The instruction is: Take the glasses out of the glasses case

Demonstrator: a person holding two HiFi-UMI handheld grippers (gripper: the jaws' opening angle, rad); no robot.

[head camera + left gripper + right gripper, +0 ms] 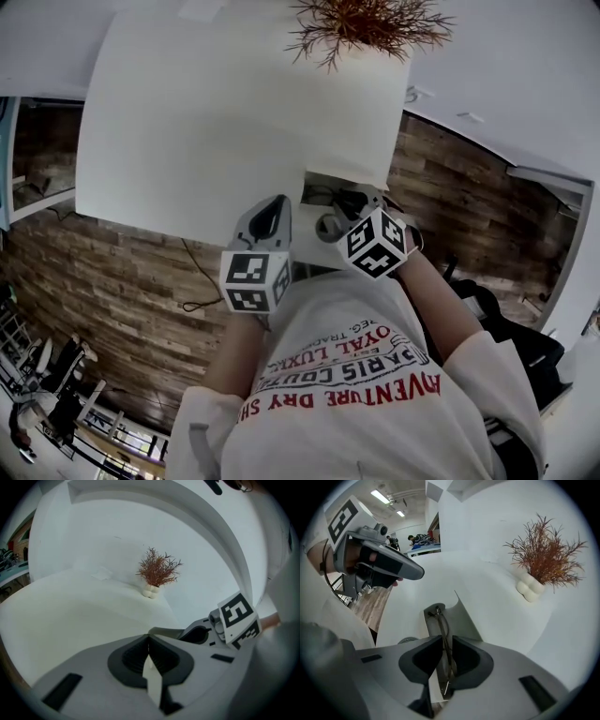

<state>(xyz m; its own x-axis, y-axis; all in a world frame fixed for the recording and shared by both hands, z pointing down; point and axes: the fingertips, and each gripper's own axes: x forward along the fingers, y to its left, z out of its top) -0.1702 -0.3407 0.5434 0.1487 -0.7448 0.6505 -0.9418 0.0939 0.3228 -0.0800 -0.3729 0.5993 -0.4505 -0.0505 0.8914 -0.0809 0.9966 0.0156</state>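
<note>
In the right gripper view, thin wire-framed glasses (442, 630) run lengthwise between the jaws of my right gripper (443, 641), which is shut on them. They lie against a pale grey-white glasses case (461, 616) that sticks out ahead of the jaws. My left gripper (149, 641) is shut on a thin white edge of the glasses case (153, 679). In the head view both grippers, left (272, 211) and right (339, 217), are held close together over the near edge of the white table (187, 122). The glasses are hidden there.
A small reddish dried plant (366, 23) in a white pot stands at the table's far edge by the wall, also seen as the plant (543, 562). Wooden floor (112, 281) lies below the table edge. The person's arms and white printed shirt (356, 394) fill the lower head view.
</note>
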